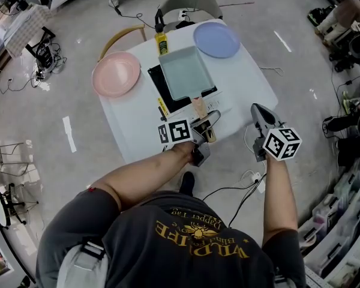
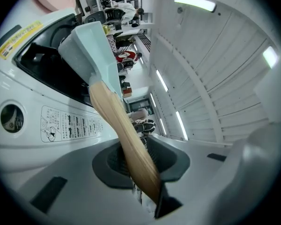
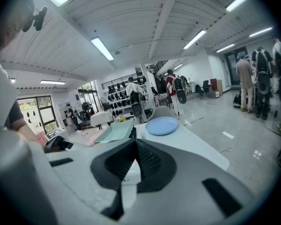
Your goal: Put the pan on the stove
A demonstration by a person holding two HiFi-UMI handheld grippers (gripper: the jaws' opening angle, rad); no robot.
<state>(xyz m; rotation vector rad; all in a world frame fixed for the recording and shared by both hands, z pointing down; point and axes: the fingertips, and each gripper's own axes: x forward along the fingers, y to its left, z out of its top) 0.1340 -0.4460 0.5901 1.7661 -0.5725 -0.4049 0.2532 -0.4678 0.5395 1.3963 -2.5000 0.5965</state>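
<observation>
The pan (image 1: pixel 186 72) looks matt and smooth, its handle (image 2: pixel 126 139) pale bare wood, the stove (image 1: pixel 162 92) top glossy black.

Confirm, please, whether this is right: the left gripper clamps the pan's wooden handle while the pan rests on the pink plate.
Not quite: the pan is over the black stove, beside the pink plate, not on it, as the head view shows. The left gripper does clamp the wooden handle.

Pan (image 1: pixel 186 72) over stove (image 1: pixel 158 84), bottle (image 1: pixel 161 43) behind it, left plate (image 1: pixel 116 74) and right plate (image 1: pixel 216 39) flanking

Pink plate (image 1: pixel 116 74), blue plate (image 1: pixel 216 39)
</observation>
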